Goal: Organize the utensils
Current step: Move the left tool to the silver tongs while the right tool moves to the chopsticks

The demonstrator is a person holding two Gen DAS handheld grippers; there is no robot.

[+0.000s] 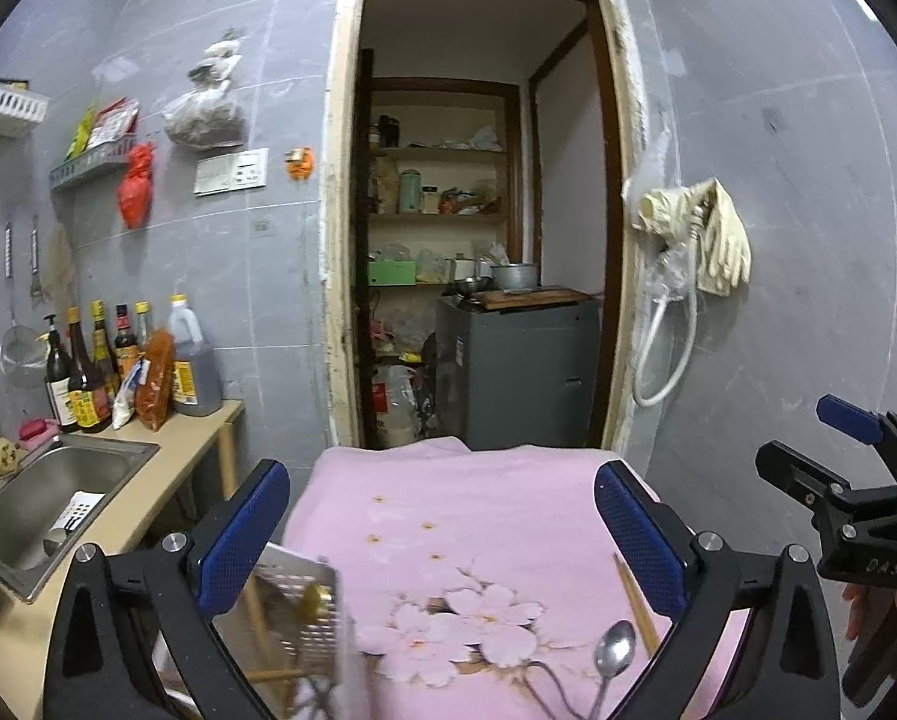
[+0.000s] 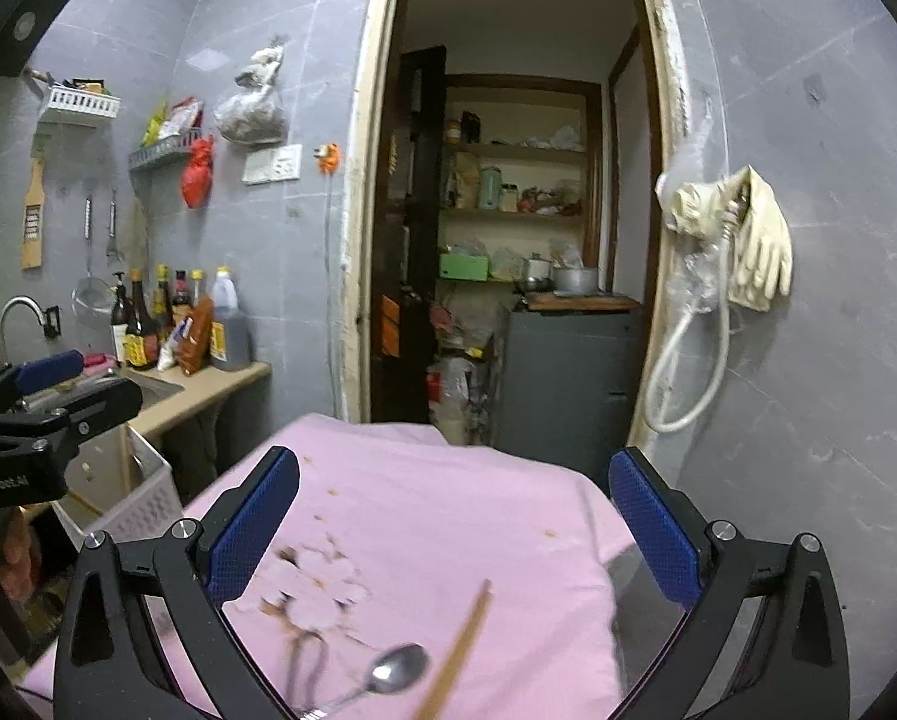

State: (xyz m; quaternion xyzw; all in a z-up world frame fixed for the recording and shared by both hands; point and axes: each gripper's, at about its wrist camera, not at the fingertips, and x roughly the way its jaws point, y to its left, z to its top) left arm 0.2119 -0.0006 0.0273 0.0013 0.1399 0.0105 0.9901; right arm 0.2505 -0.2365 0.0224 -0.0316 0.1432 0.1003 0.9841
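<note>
Steel teaspoon (image 2: 397, 675) lies on the pink flowered cloth (image 2: 448, 510), low between the right gripper's (image 2: 454, 516) released jaws, handle running lower-left; the right is nearer, the left gripper (image 1: 442, 516) equally spread and empty

walls: grey tile (image 1: 778, 120) | far: open doorway (image 1: 478, 180) to pantry shelves (image 1: 436, 216) | left: steel sink (image 1: 58, 480) in beige counter (image 1: 196, 438)

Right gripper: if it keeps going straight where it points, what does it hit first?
Probably the pink cloth on the table. The right gripper, jaws open and empty, points slightly down across it, beyond the spoon and chopstick. Past the far edge comes the doorway; depth is unclear.
</note>
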